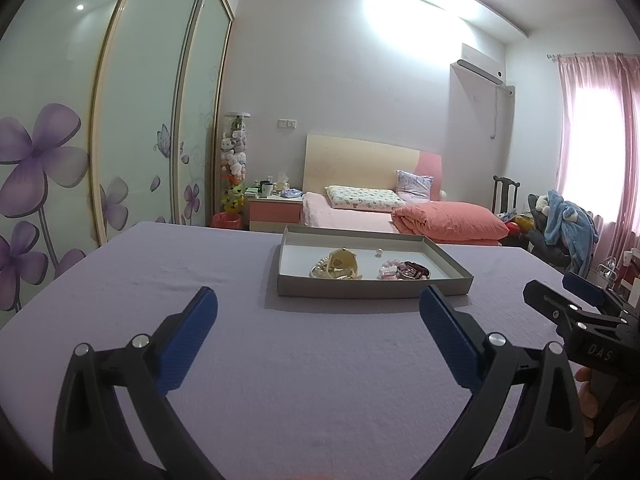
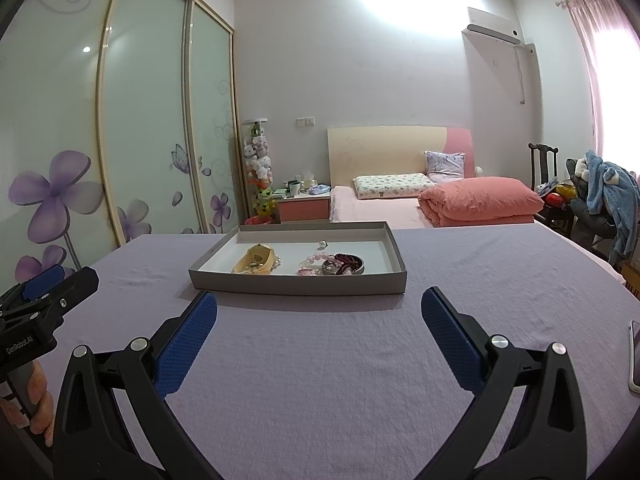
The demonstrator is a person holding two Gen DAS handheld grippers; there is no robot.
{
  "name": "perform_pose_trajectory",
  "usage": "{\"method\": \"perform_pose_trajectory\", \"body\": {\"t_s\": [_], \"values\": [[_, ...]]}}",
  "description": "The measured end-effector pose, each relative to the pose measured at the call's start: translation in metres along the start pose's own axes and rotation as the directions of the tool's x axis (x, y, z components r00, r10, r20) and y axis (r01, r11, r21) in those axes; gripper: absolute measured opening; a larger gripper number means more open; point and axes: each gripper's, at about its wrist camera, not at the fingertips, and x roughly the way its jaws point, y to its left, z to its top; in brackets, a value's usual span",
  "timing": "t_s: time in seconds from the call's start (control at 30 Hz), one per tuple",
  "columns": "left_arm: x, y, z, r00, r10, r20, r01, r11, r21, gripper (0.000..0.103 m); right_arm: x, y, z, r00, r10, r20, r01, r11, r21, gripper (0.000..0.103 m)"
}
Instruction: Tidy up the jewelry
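Note:
A shallow grey tray [image 1: 372, 286] [image 2: 296, 282] sits on the lilac-covered table. Inside lie a beige shell-shaped dish [image 1: 340, 266] [image 2: 258, 260] with pale beads, a pink bead bracelet [image 1: 388, 270] [image 2: 316, 262], a round tin holding dark red beads [image 1: 414, 270] [image 2: 344, 264] and one small pearl [image 1: 378, 253] [image 2: 322, 245]. My left gripper [image 1: 318, 300] is open and empty, short of the tray's near wall. My right gripper [image 2: 319, 300] is open and empty, also just short of the tray. Each gripper shows at the edge of the other's view.
The lilac tablecloth [image 1: 200, 272] covers the table [image 2: 500, 272]. A phone [image 2: 634, 356] lies at the table's right edge. Beyond the table stand a bed with a pink duvet [image 2: 480, 200], a wardrobe with flower-print doors [image 1: 60, 152] and a chair with clothes [image 2: 608, 192].

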Motion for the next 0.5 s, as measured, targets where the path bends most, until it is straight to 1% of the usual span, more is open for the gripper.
{"method": "perform_pose_trajectory", "body": {"t_s": [0.5], "values": [[0.0029,-0.0018,-0.0008,1.000,-0.007,-0.011,0.007,1.000,0.008,0.099,0.0011,0.0021,-0.0014,1.000,0.003,-0.005,-0.003,1.000,0.001,0.101]]}}
